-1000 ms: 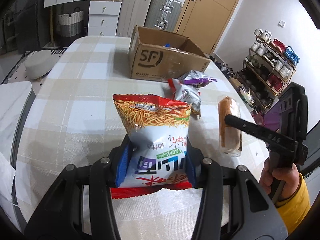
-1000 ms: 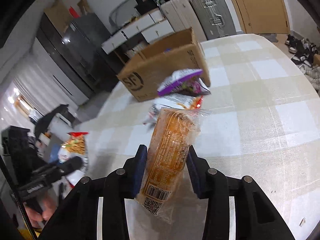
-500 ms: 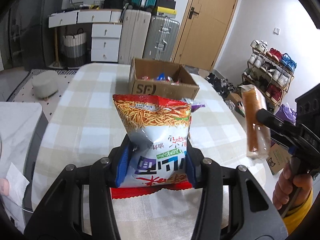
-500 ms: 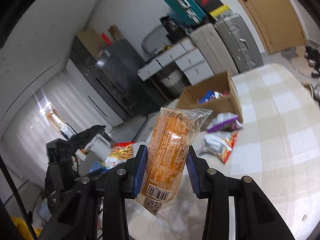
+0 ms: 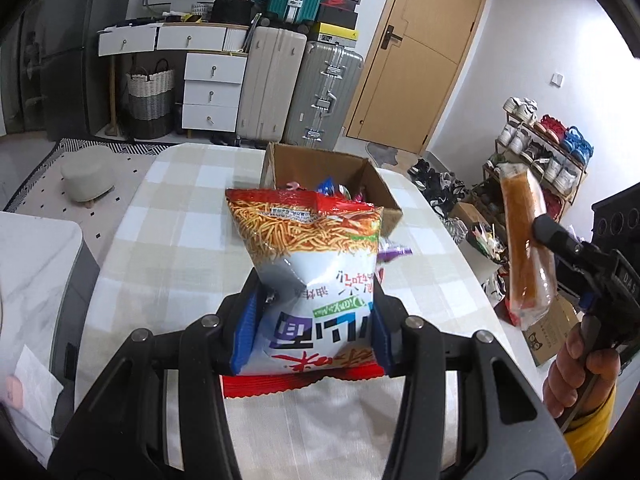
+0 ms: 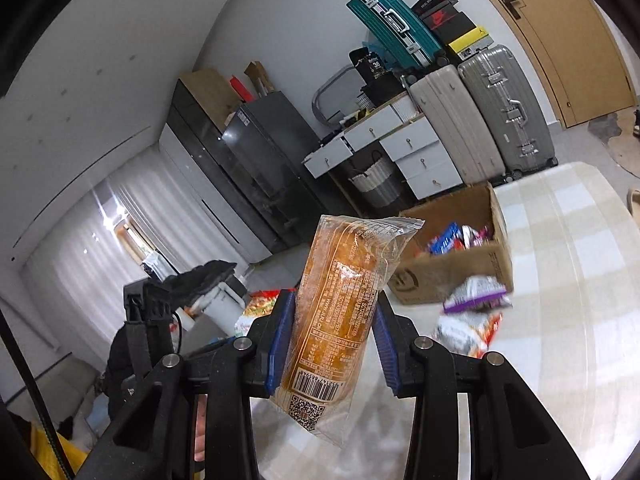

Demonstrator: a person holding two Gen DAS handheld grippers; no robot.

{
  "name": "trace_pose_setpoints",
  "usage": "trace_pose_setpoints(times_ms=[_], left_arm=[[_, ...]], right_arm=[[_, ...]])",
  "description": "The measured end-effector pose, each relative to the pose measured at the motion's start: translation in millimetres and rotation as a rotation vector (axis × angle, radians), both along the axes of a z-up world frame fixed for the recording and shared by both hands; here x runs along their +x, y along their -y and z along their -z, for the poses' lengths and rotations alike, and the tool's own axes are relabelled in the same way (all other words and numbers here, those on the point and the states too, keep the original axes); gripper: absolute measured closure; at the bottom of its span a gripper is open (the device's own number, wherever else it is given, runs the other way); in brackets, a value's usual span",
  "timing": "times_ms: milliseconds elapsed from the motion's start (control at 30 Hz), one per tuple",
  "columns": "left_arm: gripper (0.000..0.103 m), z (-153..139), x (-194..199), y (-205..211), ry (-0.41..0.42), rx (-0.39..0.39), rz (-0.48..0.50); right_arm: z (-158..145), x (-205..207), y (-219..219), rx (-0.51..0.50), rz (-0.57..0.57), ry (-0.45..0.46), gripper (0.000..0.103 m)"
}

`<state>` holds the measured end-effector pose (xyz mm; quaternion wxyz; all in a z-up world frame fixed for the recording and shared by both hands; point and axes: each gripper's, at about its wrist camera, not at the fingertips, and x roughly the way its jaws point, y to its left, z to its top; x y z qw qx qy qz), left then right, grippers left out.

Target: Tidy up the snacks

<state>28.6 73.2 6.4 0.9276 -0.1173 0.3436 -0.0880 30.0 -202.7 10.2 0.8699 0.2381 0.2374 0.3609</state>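
Observation:
My left gripper is shut on a red and white noodle snack bag and holds it well above the checked table. My right gripper is shut on a long orange cake bar in clear wrap, raised high; the bar also shows in the left wrist view. The open cardboard box with several snacks inside stands at the table's far end, also in the right wrist view. A purple packet and a red and silver packet lie in front of the box.
Suitcases and white drawers stand beyond the table's far end. A shoe rack and floor clutter lie to the right. A grey stool sits on the floor at left.
Both grippers have risen with their snacks. The cake bar was lifted off the table. The box now looks farther below, with its contents showing.

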Motion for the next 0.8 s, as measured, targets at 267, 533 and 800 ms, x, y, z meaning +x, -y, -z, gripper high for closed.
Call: trace_pose_setpoints(times_ms=[267,533,800], left_arm=[[0.059,-29,46,-7,0.006,0.017,0.007],[0.059,-42,101,14,0.012,0.055,0.024],[0.059,14,120,-2,-0.089,0.001,0.008]], right_arm=[[-36,39,-3,-0.008,-0.002,0.071,0.064],[-53,99,-12,-0.067,0.02,0.07,0.066],[46,120,-32,-0.158,-0.003,-0.122,0.066]])
